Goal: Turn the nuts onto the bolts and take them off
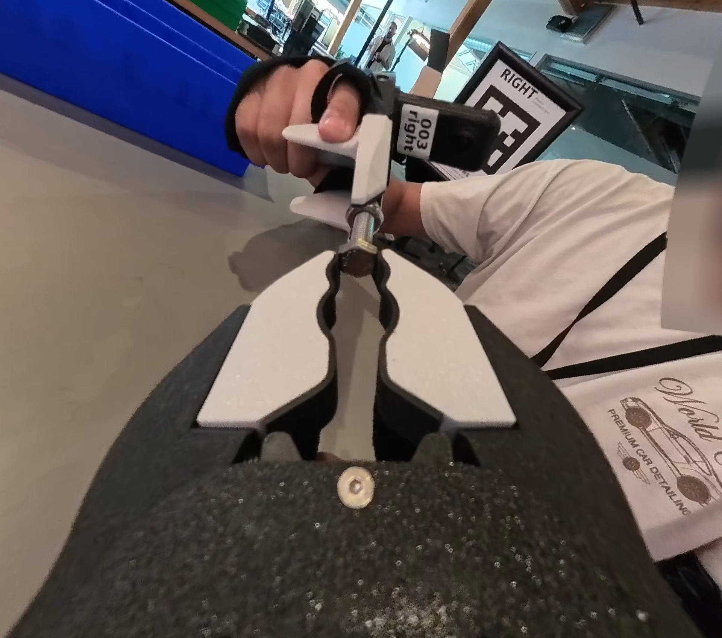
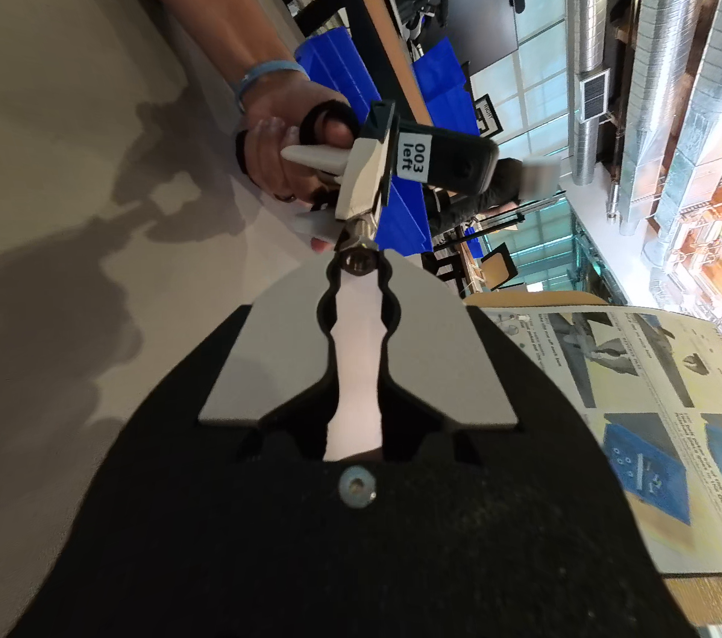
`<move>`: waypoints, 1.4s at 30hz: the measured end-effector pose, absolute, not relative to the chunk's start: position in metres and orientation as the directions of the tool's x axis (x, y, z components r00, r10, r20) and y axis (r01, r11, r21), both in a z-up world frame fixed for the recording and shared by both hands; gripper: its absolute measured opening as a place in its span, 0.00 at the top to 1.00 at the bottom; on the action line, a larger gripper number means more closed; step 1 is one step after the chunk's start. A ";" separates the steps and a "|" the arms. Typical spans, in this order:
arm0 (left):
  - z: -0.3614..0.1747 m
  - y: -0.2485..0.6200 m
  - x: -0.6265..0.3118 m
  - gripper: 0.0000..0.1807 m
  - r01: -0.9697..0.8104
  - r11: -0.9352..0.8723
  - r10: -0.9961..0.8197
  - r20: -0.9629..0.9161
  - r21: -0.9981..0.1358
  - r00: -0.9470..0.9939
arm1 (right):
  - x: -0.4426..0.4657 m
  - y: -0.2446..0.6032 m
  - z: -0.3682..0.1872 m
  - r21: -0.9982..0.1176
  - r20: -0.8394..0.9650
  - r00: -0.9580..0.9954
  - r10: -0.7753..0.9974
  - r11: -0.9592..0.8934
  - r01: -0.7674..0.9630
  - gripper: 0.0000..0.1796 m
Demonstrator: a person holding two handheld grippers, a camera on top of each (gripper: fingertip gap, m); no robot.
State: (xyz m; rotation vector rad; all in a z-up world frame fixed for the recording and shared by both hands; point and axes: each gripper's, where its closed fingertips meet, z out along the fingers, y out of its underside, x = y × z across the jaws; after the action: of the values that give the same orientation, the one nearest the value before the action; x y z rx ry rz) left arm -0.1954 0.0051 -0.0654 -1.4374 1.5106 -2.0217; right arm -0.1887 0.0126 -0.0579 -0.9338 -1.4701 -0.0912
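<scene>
I have the bolt held in the air above the grey table, strung between my two grippers, which face each other tip to tip. My left gripper has its fingers clamped on the hex head of the bolt, right at the tips. My right gripper has its fingers clamped on the nut, which sits at the far end of the threaded shank from the head. In the left wrist view a stretch of bare thread shows between the head and the nut.

I judge the step in hand to be the turning itself: one gripper holds the bolt fast while the other spins the nut. From one moment I cannot tell whether the nut is going on or coming off.

The next move calls for a twist of my right wrist about the bolt's long axis, with the left held rigid. Both grippers must stay in line, or the nut will bind. Both grips are at the very fingertips, so a slip could drop the bolt onto the table.
</scene>
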 end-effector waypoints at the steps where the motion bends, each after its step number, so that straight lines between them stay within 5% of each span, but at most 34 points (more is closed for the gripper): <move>1: -0.066 0.005 -0.195 0.90 -0.346 -0.444 -0.667 0.563 -0.827 -0.488 | -0.188 0.013 -0.059 -0.463 0.870 0.158 0.467 0.664 0.587 0.90; 4: -0.068 0.006 -0.194 0.90 -0.354 -0.447 -0.667 0.569 -0.822 -0.480 | -0.188 0.014 -0.062 -0.475 0.861 0.156 0.484 0.656 0.587 0.90; 7: -0.069 0.008 -0.191 0.90 -0.329 -0.420 -0.715 0.532 -0.846 -0.455 | -0.185 0.017 -0.063 -0.620 0.762 0.235 0.603 0.577 0.532 0.90; 12: -0.072 0.011 -0.188 0.90 -0.299 -0.239 -0.861 0.344 -0.924 -0.375 | -0.184 0.017 -0.065 -0.908 0.385 0.315 0.867 0.296 0.295 0.90; 16: -0.071 0.020 -0.186 0.90 -0.252 -0.074 -0.947 0.147 -0.965 -0.284 | -0.183 0.022 -0.065 -0.991 0.058 0.296 0.954 0.019 0.133 0.90; 23: -0.074 0.036 -0.185 0.90 -0.289 0.268 -0.963 -0.246 -0.919 -0.111 | -0.183 0.031 -0.071 -0.908 -0.411 0.210 0.887 -0.419 -0.007 0.90; 32: -0.076 0.044 -0.184 0.90 -0.322 0.372 -0.925 -0.377 -0.871 -0.049 | -0.183 0.035 -0.070 -0.489 -0.855 -0.112 0.507 -0.859 -0.154 0.90; 35: -0.074 0.045 -0.183 0.90 -0.290 0.290 -0.957 -0.285 -0.912 -0.058 | -0.182 0.037 -0.067 -0.529 -0.832 -0.092 0.548 -0.832 -0.167 0.90; 42: -0.063 0.051 -0.184 0.90 -0.156 -0.048 -0.991 0.067 -0.987 -0.117 | -0.172 0.043 -0.064 -0.731 -0.678 0.089 0.730 -0.655 -0.191 0.73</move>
State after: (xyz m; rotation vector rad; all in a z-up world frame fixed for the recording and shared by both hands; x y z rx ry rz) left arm -0.1844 0.0515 -0.0633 -1.3065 1.3866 -1.2664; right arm -0.1721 0.0430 -0.0639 -1.6630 -0.5396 1.6557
